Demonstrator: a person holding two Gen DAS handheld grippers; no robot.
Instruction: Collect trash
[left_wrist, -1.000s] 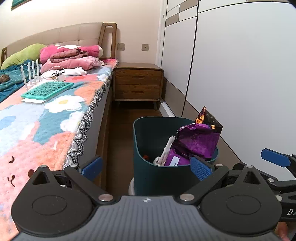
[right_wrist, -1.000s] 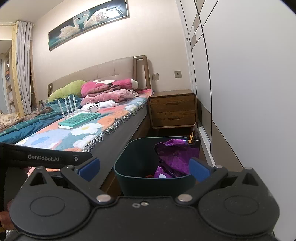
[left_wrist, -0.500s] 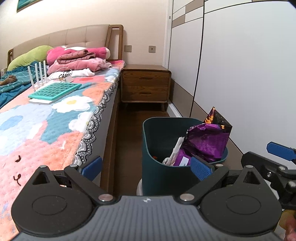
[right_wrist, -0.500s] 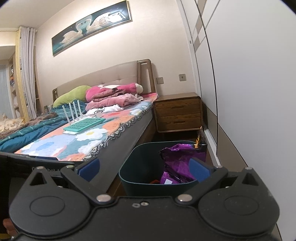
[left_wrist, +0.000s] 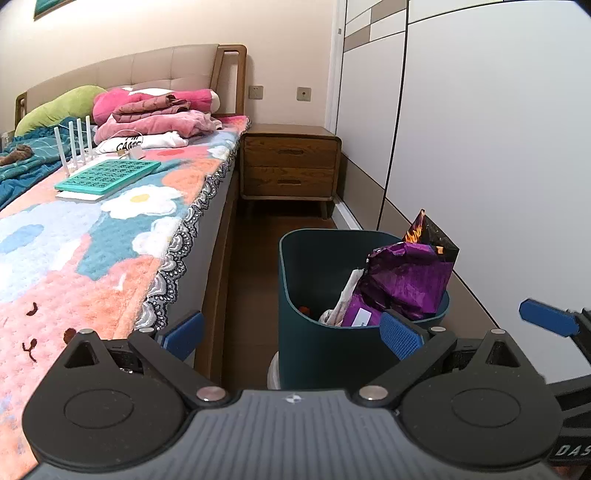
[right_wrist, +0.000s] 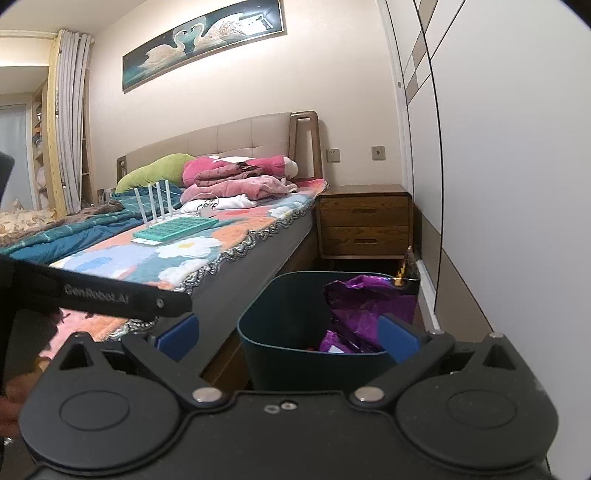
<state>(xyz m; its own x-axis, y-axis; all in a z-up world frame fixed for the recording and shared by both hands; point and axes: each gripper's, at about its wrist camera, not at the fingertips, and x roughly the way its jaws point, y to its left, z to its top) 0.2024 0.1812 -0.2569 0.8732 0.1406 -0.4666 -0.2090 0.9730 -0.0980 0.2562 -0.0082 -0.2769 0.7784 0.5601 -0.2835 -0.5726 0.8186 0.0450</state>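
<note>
A dark teal trash bin (left_wrist: 314, 343) stands on the floor between the bed and the wardrobe. It holds a crumpled purple wrapper (left_wrist: 406, 280), a black snack bag (left_wrist: 432, 232) and white paper (left_wrist: 345, 295). My left gripper (left_wrist: 291, 332) is open and empty, just in front of the bin. My right gripper (right_wrist: 288, 334) is open and empty, above the bin's (right_wrist: 291, 321) near rim, with the purple wrapper (right_wrist: 365, 302) beyond it. One blue fingertip (left_wrist: 546, 321) of the right gripper shows at the right of the left wrist view.
A bed (left_wrist: 92, 236) with a flowered blanket lies to the left, carrying a teal tray (left_wrist: 110, 173), a white router and folded clothes (left_wrist: 155, 118). A wooden nightstand (left_wrist: 290, 162) stands at the back. White wardrobe doors (left_wrist: 480, 147) line the right.
Both grippers have shifted slightly, with the bin moving a little rightward in view. Both stay open and empty, and the trash in the bin has not moved.
</note>
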